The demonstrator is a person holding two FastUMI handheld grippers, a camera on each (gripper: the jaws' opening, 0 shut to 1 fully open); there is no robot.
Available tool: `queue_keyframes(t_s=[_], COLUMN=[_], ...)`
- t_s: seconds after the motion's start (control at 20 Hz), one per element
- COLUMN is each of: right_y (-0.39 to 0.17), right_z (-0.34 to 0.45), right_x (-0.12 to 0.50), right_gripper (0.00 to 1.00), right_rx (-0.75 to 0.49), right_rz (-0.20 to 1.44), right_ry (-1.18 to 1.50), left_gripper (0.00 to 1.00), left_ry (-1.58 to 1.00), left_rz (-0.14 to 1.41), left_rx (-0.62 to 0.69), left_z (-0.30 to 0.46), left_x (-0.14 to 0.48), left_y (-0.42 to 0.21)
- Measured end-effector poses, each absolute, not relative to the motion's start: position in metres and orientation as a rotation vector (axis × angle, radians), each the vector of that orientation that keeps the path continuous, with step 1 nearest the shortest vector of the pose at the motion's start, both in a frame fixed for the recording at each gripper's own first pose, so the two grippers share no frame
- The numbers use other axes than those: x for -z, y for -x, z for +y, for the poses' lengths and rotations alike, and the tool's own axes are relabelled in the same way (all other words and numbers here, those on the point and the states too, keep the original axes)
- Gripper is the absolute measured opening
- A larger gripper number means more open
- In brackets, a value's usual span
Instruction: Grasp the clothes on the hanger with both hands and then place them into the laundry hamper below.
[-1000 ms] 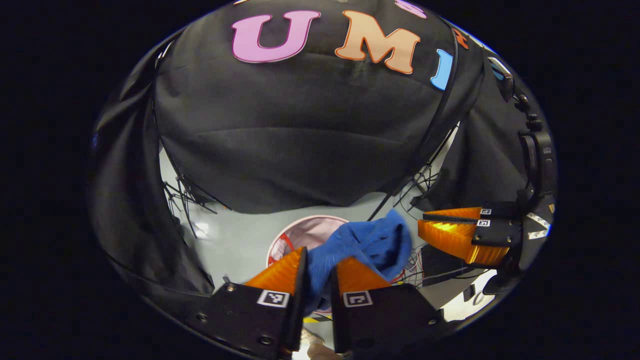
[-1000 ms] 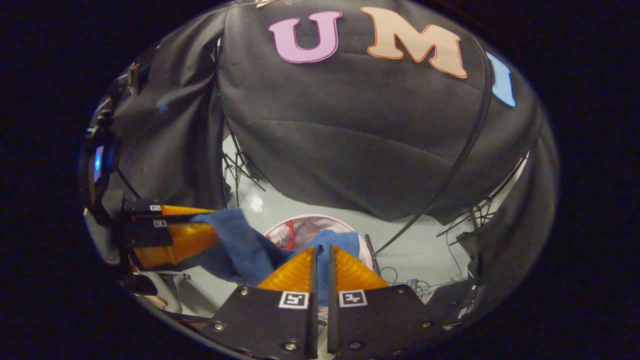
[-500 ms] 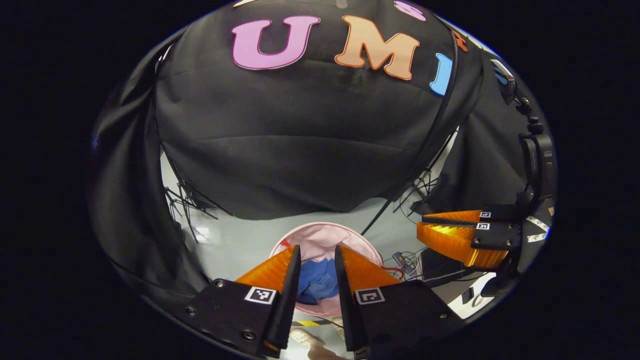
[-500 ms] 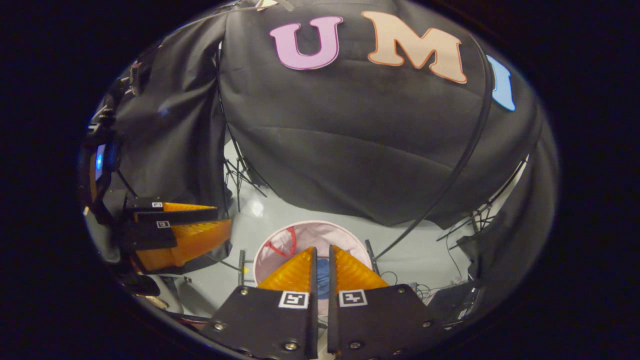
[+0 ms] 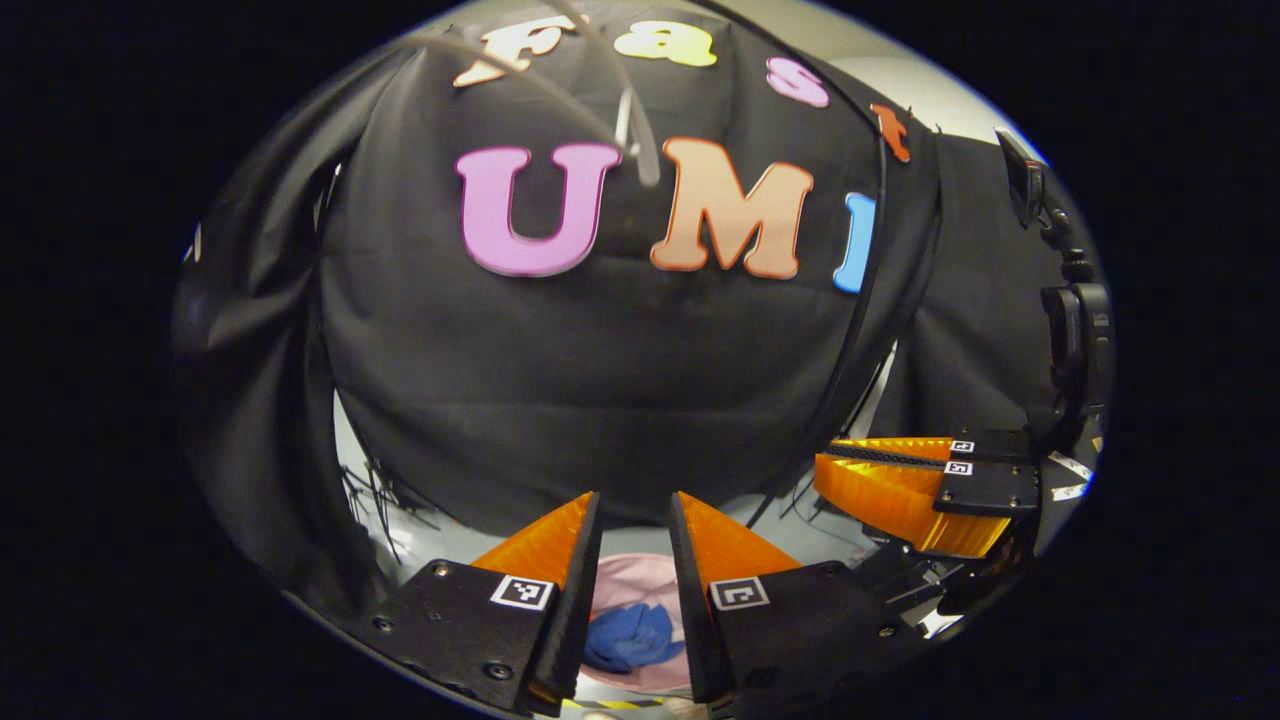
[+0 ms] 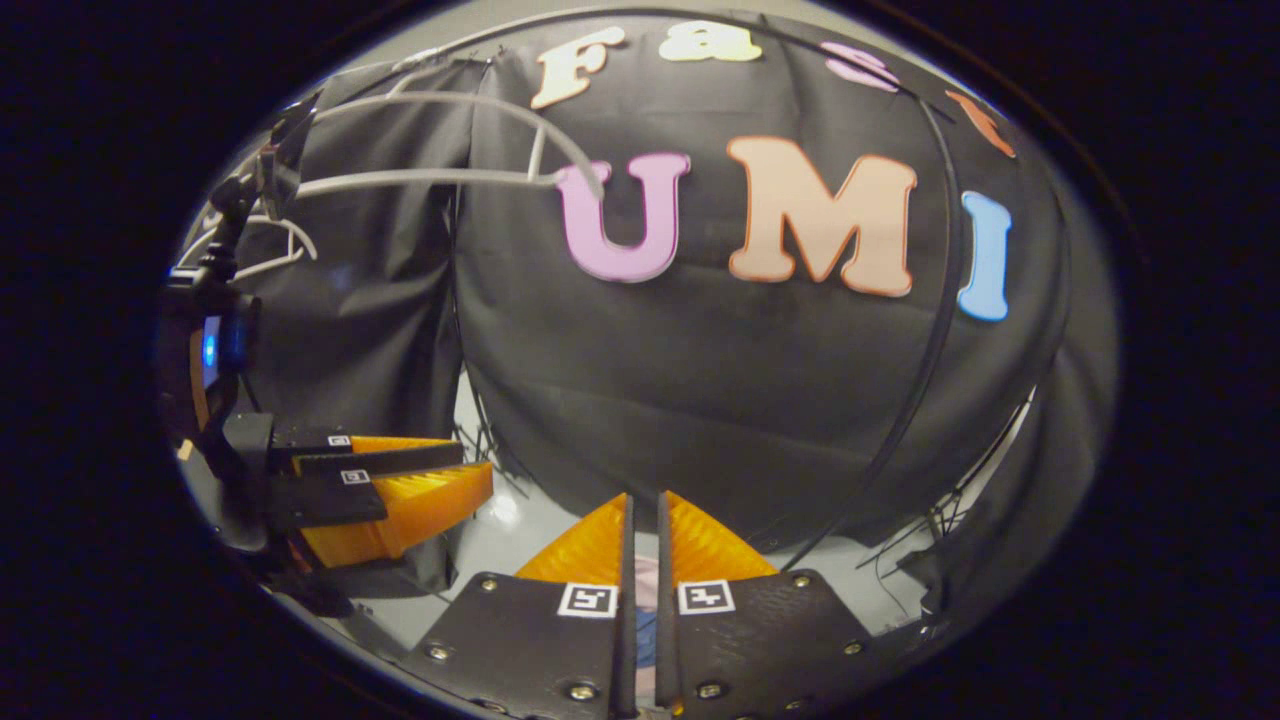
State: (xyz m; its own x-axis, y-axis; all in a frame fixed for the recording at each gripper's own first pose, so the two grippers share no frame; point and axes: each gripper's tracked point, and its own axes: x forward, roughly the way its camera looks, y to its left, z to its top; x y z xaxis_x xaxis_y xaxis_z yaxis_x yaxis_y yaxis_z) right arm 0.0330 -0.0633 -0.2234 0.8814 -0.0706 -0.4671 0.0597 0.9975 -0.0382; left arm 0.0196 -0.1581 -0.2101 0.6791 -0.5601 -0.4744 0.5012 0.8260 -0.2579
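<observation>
The blue garment (image 5: 630, 635) lies crumpled inside the pink laundry hamper (image 5: 640, 578), seen between the fingers of my left gripper (image 5: 635, 497). That gripper is open and holds nothing, well above the hamper. My right gripper (image 6: 643, 497) is shut with nothing in it; a sliver of the hamper (image 6: 645, 578) shows through its narrow slit. In the left gripper view the right gripper (image 5: 825, 458) hangs to the right at about the same height. In the right gripper view the left gripper (image 6: 478, 465) hangs to the left. A bare white hanger (image 6: 430, 178) hangs overhead.
The black cloth wall stands close in front. Tripod legs and cables (image 5: 380, 495) lie on the grey floor at the wall's foot. A dark stand with a device (image 5: 1075, 330) rises at the far right. The hanger (image 5: 610, 90) shows blurred at the top.
The blue garment left both grippers and dropped into the hamper. My left gripper opened. Both grippers then rose and tilted up, so the hamper sank low in view and the hanger appeared.
</observation>
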Motion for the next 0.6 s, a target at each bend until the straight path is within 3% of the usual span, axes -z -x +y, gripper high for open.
queue_keyframes(t_s=[0.05,0.3,0.6], right_y=[-0.038,-0.05,-0.039], right_z=[-0.062,-0.064,-0.068], right_x=[0.204,0.115,0.041], right_gripper=[0.08,0.08,0.08], right_rx=[0.072,0.094,0.12], right_rz=[0.447,0.269,0.143], right_ry=[0.021,0.005,0.018], left_gripper=[0.43,0.42,0.42], left_ry=[0.111,0.105,0.161], left_rz=[0.529,0.306,0.173], left_rx=[0.6,0.584,0.624], left_z=[-0.16,-0.16,-0.158], left_x=[0.191,0.094,0.018], left_y=[-0.025,-0.044,-0.028])
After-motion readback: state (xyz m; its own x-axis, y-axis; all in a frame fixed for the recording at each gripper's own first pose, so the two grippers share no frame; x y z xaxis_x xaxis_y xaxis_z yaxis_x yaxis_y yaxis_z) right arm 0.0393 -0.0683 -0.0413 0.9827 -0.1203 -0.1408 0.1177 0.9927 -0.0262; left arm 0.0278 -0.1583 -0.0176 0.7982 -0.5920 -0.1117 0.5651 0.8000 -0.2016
